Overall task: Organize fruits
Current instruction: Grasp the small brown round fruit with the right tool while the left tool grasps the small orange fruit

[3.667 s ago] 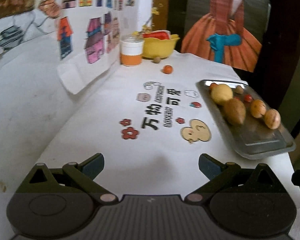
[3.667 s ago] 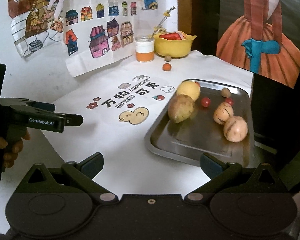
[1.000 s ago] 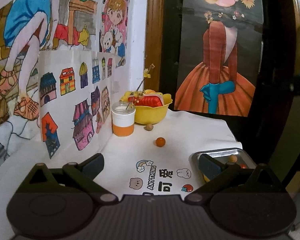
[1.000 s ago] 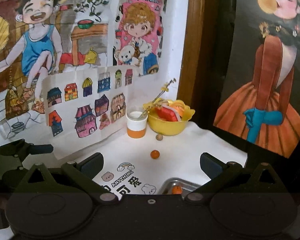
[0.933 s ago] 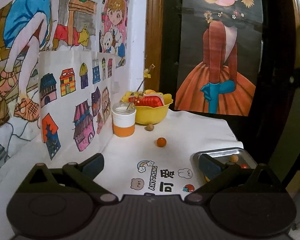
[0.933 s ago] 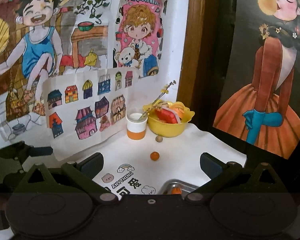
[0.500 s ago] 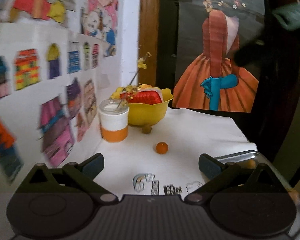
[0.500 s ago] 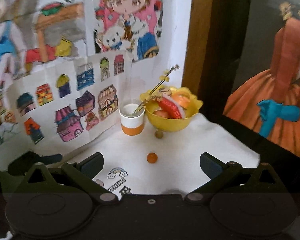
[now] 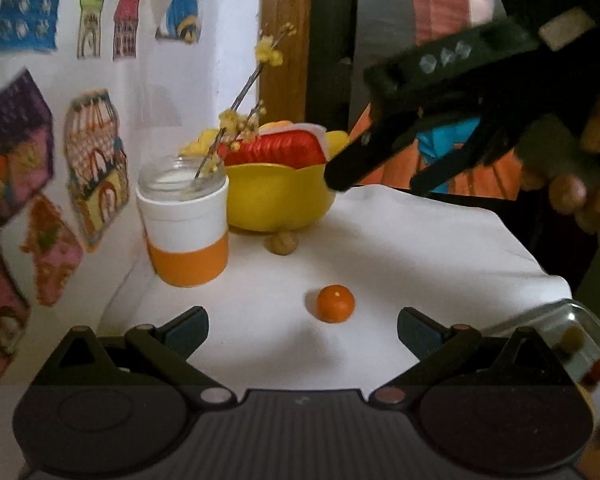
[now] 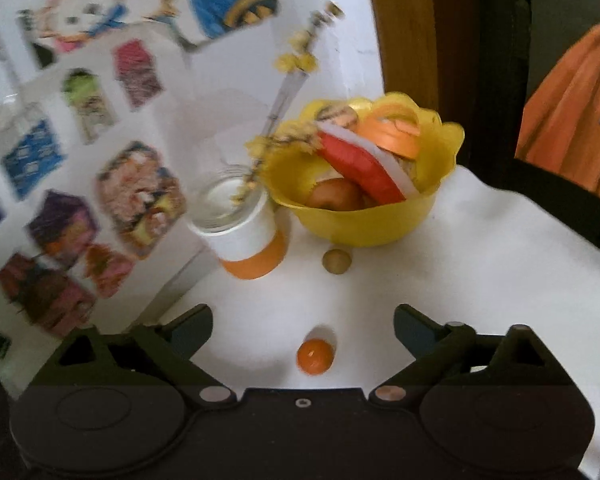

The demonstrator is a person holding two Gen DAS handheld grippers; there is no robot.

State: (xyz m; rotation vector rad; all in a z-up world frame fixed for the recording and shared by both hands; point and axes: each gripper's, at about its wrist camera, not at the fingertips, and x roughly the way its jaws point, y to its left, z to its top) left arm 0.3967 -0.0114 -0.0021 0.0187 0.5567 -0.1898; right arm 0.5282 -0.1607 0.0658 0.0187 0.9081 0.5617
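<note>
A: What does the left wrist view show?

B: The left gripper (image 9: 302,326) hangs low over a white-covered bench (image 9: 420,248), jaws spread wide and gripping nothing. A small orange fruit (image 9: 335,303) lies loose on the cloth just ahead of them, nearer the right-hand jaw. Further back a small brown nut-like fruit (image 9: 283,243) touches the foot of a yellow bowl (image 9: 278,196) heaped with fruit, and an orange-and-white jar (image 9: 185,226) stands just beside the bowl. A metal tray (image 9: 580,320) shows at the right edge. The right gripper (image 9: 374,174) reaches in from above, toward the bowl.

A: And the right wrist view?

B: The right gripper (image 10: 302,330) also has its jaws released, wide apart and empty. The same orange fruit (image 10: 315,356) sits between them, touching neither. The brown fruit (image 10: 337,261) and the bowl (image 10: 364,220) lie beyond.

A: What could go wrong?

B: Both grippers seem aimed at one fruit, so they may collide. The fruit is round and smooth; an off-centre pinch could send it rolling across the cloth. A wide sweep could tip the jar (image 10: 248,240) with its sprig
</note>
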